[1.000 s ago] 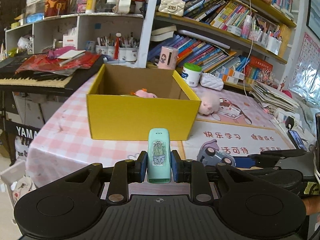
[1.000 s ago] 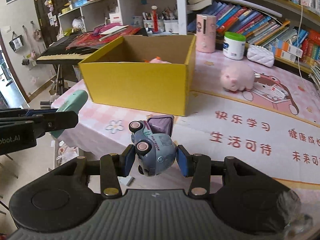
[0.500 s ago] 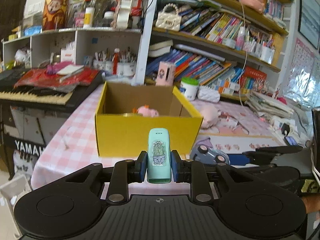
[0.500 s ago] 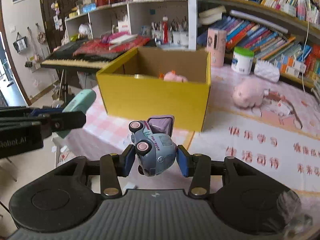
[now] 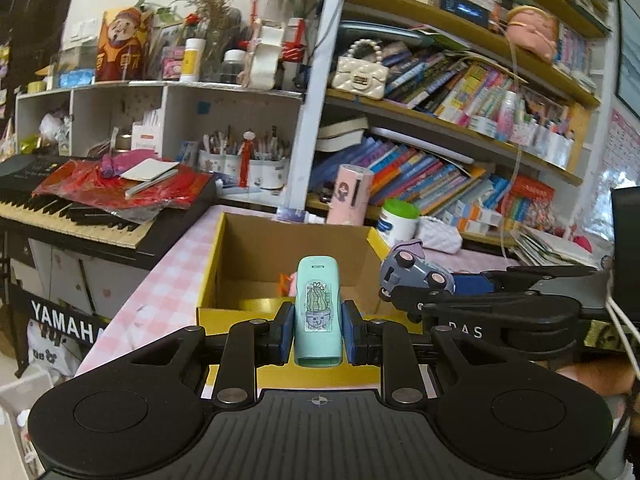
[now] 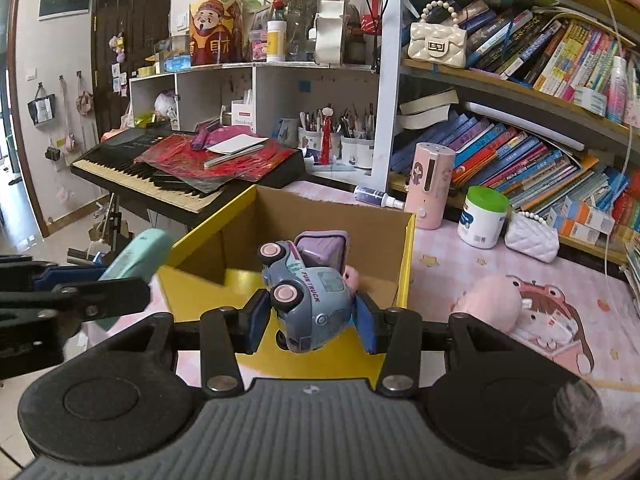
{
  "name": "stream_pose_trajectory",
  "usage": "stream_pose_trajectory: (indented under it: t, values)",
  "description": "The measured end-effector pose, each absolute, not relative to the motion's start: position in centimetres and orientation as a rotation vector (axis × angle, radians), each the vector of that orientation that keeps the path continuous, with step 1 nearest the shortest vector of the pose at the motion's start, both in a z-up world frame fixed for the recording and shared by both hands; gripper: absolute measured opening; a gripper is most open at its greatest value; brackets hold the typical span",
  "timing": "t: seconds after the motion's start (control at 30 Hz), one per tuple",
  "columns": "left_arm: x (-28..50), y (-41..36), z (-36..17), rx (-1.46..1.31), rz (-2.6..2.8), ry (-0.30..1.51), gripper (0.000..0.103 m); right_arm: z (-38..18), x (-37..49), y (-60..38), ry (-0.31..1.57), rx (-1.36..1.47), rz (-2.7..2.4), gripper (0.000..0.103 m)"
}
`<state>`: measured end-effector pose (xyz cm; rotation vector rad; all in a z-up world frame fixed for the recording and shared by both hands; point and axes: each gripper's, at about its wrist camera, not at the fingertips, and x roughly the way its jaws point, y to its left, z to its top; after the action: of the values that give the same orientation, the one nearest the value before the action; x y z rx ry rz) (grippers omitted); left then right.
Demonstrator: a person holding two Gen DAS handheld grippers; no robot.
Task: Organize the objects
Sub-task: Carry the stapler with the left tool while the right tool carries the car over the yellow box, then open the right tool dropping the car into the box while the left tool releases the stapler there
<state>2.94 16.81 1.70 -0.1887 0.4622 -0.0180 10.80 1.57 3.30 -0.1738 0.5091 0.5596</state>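
Observation:
My left gripper point(image 5: 317, 330) is shut on a mint green stapler point(image 5: 318, 312) with a cactus sticker, held above the near wall of the yellow cardboard box point(image 5: 244, 314). My right gripper point(image 6: 310, 322) is shut on a blue toy truck point(image 6: 308, 300) with pink wheels, held over the box's point(image 6: 406, 264) near right corner. The truck also shows in the left wrist view point(image 5: 416, 276), and the stapler in the right wrist view point(image 6: 136, 258). A pink toy point(image 5: 290, 282) and a yellow roll point(image 5: 260, 304) lie inside the box.
A pink plush pig point(image 6: 490, 306) lies on the mat right of the box. A pink canister point(image 6: 430, 186), a green-lidded jar point(image 6: 482, 216) and a white purse point(image 6: 530, 236) stand behind. A keyboard point(image 6: 160, 176) is at the left, bookshelves behind.
Both grippers have risen and moved forward to the box, each still holding its object; the box now lies below and I see down into it.

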Motion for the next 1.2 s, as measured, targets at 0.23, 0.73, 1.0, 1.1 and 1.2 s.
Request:
stream_pose_trajectory:
  t: [0.23, 0.73, 1.0, 1.1, 1.2]
  values:
    - [5.9, 17.6, 0.9, -0.221, 0.045, 0.473, 0.023, 1.0, 17.2, 3.8, 0.608, -0.25, 0.562, 0.043]
    - [11.0, 17.2, 0.1, -0.218, 0.101, 0.521, 0.023, -2.4, 23.6, 6.1, 0.784, -0.284, 0.67, 0.044]
    - [14.0, 15.8, -1.1, -0.181, 0.071, 0.588, 0.023, -0.3, 21.6, 3.7, 0.624, -0.275, 0.665, 0.052]
    - [14.9, 15.2, -1.9, -0.167, 0.047, 0.62, 0.023, 0.6, 20.7, 2.4, 0.547, -0.273, 0.609, 0.058]
    - [16.1, 14.4, -2.7, -0.143, 0.014, 0.652, 0.023, 1.5, 20.6, 0.7, 0.495, -0.211, 0.557, 0.061]
